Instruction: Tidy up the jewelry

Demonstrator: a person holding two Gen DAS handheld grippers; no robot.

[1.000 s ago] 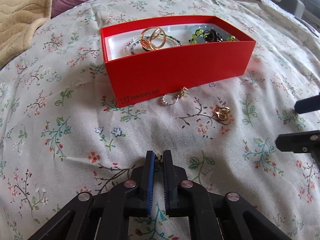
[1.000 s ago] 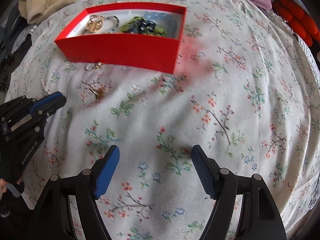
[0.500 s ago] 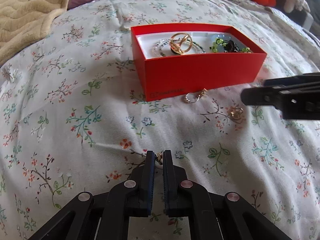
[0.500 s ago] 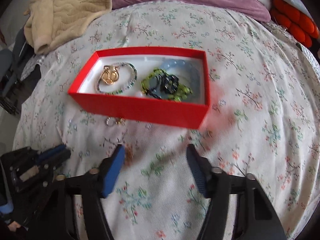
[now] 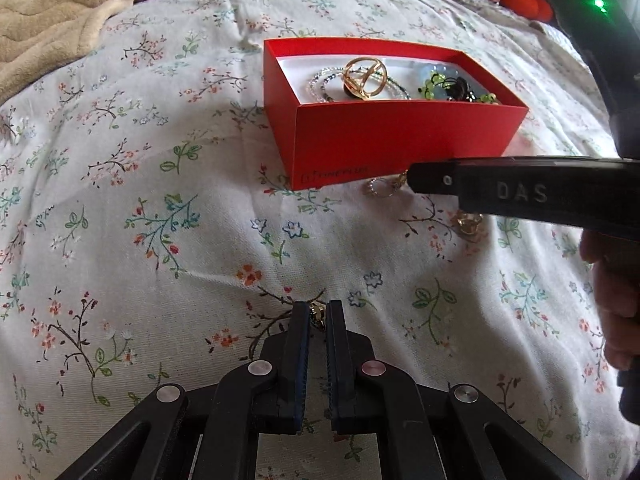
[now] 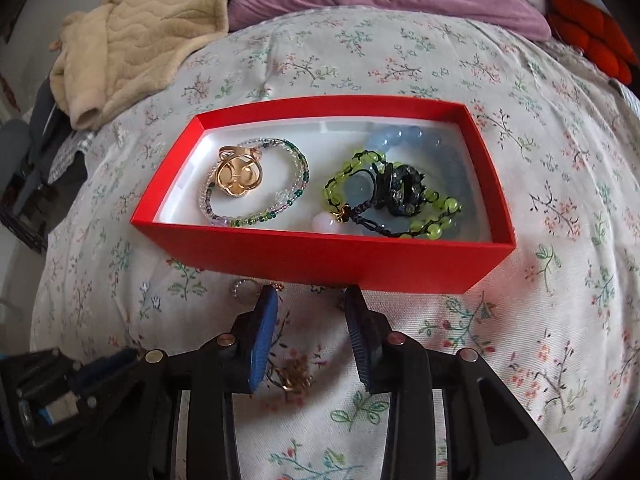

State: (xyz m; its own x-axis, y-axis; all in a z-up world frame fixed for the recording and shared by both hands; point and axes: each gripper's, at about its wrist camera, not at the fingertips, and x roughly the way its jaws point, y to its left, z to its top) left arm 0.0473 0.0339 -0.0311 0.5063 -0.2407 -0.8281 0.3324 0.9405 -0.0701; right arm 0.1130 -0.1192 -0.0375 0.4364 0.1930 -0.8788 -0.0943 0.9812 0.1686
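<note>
Jewelry here is small, light and hard: thin metal rings and earrings that slide easily between flat pads and sink into soft bedding. The left tongs (image 5: 319, 316) are nearly closed, pinching a tiny gold-coloured metal piece (image 5: 318, 313) at the very tips above the floral cotton bedspread (image 5: 160, 200); so shallow a hold could let it slip, I judge. The right tongs (image 6: 310, 304) stand partly open with nothing between the pads, just in front of the red cardboard box (image 6: 320, 258). Below them lies a small gold earring (image 6: 296, 372), and a silver beaded hoop with a gold charm (image 6: 250, 288) rests against the box's front wall. Each is probably best pinched across its band, pressing lightly into the yielding fabric. Inside the box sit a gold openwork ring (image 6: 238, 172), a clear-and-green beaded bracelet (image 6: 280, 208) and a green bead bracelet on black cord (image 6: 400, 196).
</note>
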